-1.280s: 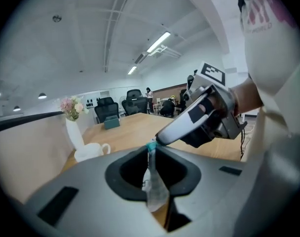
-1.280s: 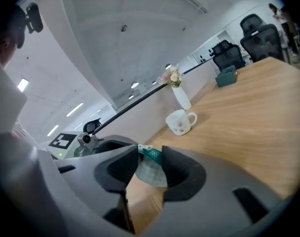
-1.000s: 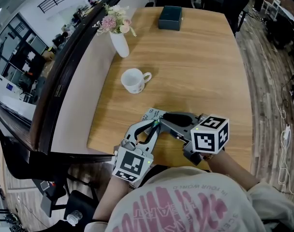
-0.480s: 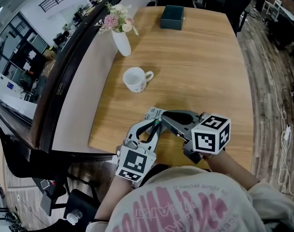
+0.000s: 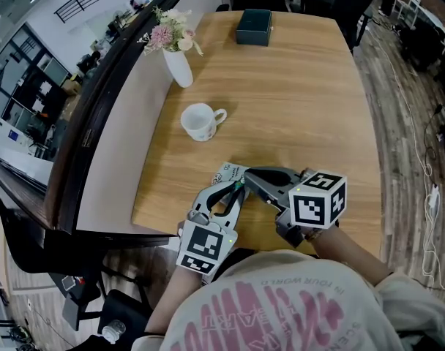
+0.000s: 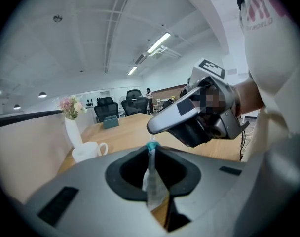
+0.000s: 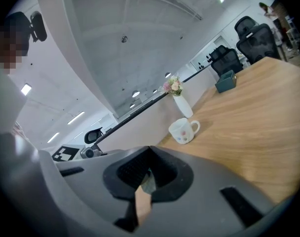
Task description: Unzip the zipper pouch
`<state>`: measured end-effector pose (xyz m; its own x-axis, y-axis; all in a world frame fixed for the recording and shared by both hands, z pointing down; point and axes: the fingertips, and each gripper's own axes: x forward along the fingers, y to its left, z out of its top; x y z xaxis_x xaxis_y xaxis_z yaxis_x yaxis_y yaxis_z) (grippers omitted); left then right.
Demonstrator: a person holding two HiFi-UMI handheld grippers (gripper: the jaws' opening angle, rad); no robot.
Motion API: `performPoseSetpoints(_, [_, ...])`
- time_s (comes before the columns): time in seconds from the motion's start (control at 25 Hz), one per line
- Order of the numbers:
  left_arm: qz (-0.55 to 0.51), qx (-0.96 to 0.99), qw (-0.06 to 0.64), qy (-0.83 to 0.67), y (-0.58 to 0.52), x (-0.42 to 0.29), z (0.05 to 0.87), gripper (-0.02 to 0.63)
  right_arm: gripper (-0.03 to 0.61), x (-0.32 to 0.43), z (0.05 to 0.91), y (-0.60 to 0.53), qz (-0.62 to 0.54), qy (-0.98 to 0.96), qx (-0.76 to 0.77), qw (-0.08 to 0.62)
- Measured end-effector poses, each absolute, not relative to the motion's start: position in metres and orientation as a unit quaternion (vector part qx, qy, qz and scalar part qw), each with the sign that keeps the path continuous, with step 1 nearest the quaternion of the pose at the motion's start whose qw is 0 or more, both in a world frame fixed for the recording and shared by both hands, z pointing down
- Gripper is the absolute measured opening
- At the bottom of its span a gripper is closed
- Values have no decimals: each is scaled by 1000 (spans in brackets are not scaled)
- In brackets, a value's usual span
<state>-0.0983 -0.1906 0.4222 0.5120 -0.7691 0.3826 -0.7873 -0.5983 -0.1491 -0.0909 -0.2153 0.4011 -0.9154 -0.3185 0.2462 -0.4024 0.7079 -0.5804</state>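
The clear zipper pouch (image 5: 227, 174) lies near the table's front edge, mostly hidden under both grippers. In the left gripper view it stands on edge as a thin clear sheet (image 6: 153, 184) with a teal zipper end on top. My left gripper (image 5: 236, 189) is shut on this sheet (image 6: 151, 157). My right gripper (image 5: 247, 175) comes in from the right, its tip (image 6: 155, 128) right at the teal zipper end. Its jaws are closing tight, the pads (image 7: 149, 177) pinching a small translucent bit of the pouch (image 7: 149, 183).
A white mug (image 5: 201, 121) stands on the wooden table (image 5: 303, 108) behind the pouch. A white vase with flowers (image 5: 176, 63) is at the far left, a dark green box (image 5: 253, 26) at the far end. The table's near edge (image 5: 153, 221) runs just under the left gripper.
Both grippers stay at the pouch in the same place. The head camera has shifted slightly; nothing else visibly moved.
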Motion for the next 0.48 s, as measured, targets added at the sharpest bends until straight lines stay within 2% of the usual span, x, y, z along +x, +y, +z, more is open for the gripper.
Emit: performPoseSetpoints(0.48, [185, 868, 42, -458, -189, -97, 415, 41, -2, -74, 402, -221, 333, -917, 216, 47])
